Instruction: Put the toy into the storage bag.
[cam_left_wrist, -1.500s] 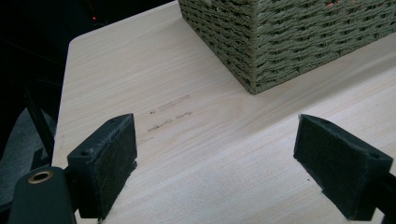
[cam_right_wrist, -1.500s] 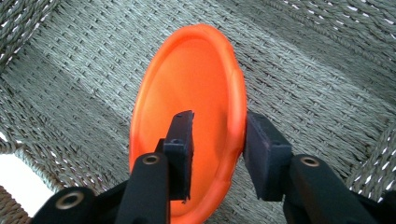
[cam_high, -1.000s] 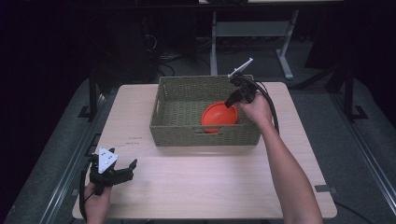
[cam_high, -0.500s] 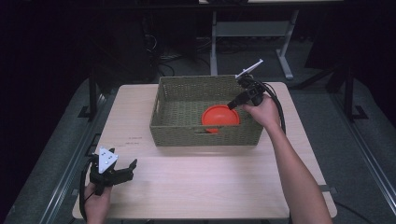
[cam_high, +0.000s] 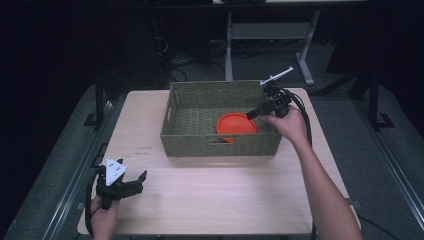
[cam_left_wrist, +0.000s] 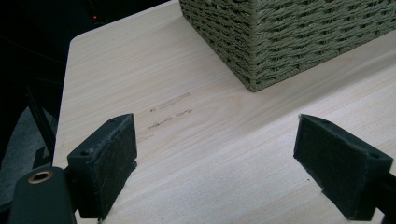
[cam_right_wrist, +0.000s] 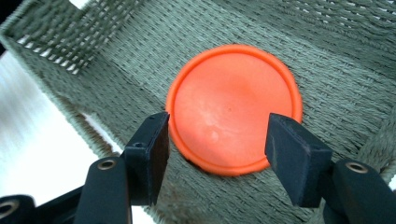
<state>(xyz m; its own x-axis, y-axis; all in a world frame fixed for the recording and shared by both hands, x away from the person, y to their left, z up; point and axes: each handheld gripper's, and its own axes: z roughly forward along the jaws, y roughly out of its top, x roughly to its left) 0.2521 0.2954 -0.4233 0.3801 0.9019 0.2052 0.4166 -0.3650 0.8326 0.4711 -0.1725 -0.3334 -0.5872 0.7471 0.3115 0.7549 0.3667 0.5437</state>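
Note:
An orange round plate (cam_high: 236, 125) (cam_right_wrist: 233, 108) lies flat on the floor of a woven green basket (cam_high: 175, 107), near its front wall. My right gripper (cam_high: 252, 114) (cam_right_wrist: 217, 142) hovers just above the plate's right part, jaws open, with nothing between them. Low at the table's front left corner sits my left gripper (cam_high: 137, 181) (cam_left_wrist: 217, 161), jaws wide open over bare wood and pointing toward the basket's corner (cam_left_wrist: 261, 51).
The light wooden table (cam_high: 220, 200) has a wide bare stretch in front of the basket. Faint pencil marks (cam_left_wrist: 170, 109) lie on the wood left of the basket. Dark floor, cables and a white stand (cam_high: 235, 35) are behind the table.
The right gripper has let go of the orange plate and risen back toward the basket's right rim; the plate has settled from tilted to flat. The left gripper has not moved.

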